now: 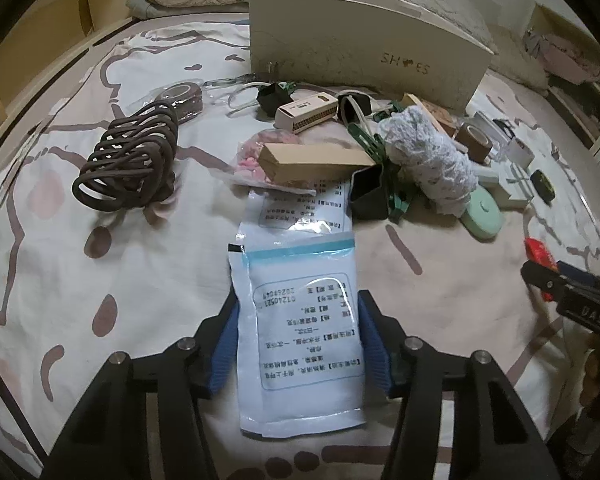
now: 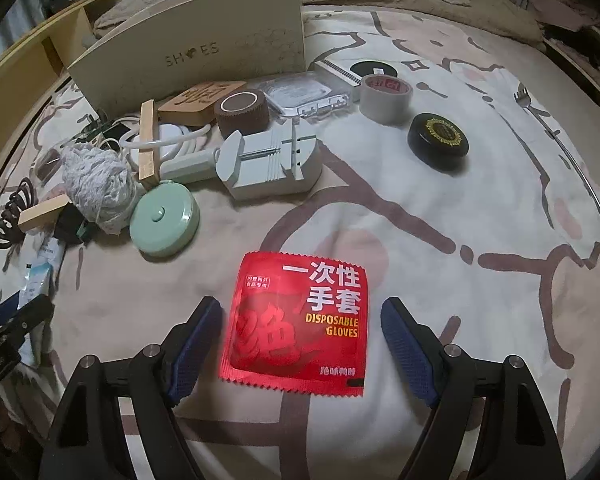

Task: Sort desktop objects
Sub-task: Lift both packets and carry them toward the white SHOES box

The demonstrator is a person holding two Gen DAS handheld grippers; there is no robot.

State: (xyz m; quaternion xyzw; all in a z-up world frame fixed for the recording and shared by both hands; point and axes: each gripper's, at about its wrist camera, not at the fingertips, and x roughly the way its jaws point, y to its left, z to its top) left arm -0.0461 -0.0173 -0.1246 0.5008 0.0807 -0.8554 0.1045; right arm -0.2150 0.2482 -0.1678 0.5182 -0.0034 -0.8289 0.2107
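two grippers hovering over packets on the bed

left gripper point(image 1: 298, 344) is closing snugly on the white medicine sachet point(image 1: 300, 344); right gripper point(image 2: 302, 344) is standing wide around the red disposable gloves packet point(image 2: 300, 320), untouched.

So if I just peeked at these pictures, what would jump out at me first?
Probably the bright red glove packet, lying flat on the bedsheet between the right gripper's open fingers, untouched. Next, the white and blue medicine pouch sitting between the left gripper's blue pads, which seem to touch its edges. Behind both stands a big cream SHOES box with a jumble of small things in front.
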